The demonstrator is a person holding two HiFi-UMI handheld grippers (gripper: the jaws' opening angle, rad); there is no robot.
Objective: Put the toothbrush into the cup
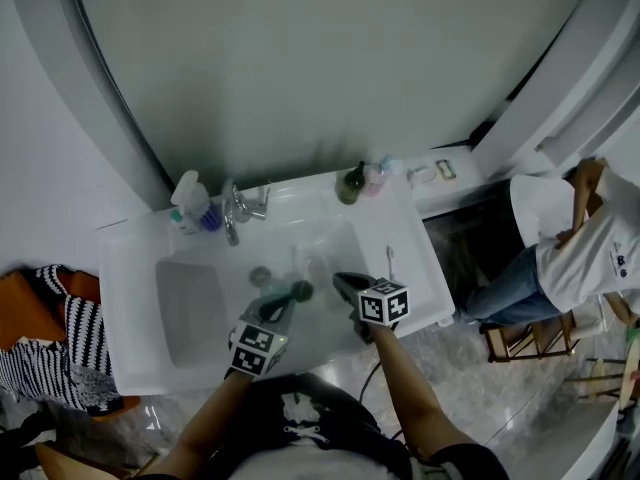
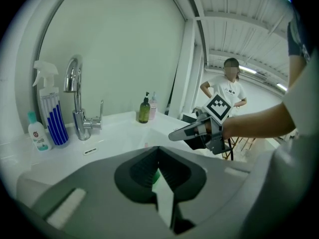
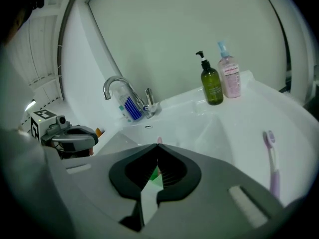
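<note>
the left tongs [image 1: 283, 306] are pressed together, nothing pinched between them; through the slit behind their tips only a sliver of green shows. the right tongs [image 1: 343, 282] are pressed together too and hold nothing, with the same green sliver behind their slit. both point away from the person over the white sink desk [image 1: 425, 268], their tips close to each other but apart.

the small dark green cup [image 1: 300, 290] stands between the two pairs of tips, just ahead of the left tongs and just to the left of the right tongs. whether either touches it cannot be told. a thin pink tip [image 3: 159, 140] shows just past the tips of the right tongs; what it belongs to is not clear.

the pale lilac plastic toothbrush [image 3: 271, 163] lies flat on the desk to the right of the right tongs, near them but not touching, its bristle end pointing away from the person. it is outside the cup.

well ahead of the left tongs stands the chrome tap [image 1: 235, 213], with a white spray bottle with blue stripes [image 1: 190, 200] to its left. well ahead of the right tongs a dark green pump bottle [image 1: 350, 183] and a pink pump bottle [image 1: 373, 178] stand side by side at the back edge. far right of the right tongs is a person in a white shirt [image 1: 570, 258].
</note>
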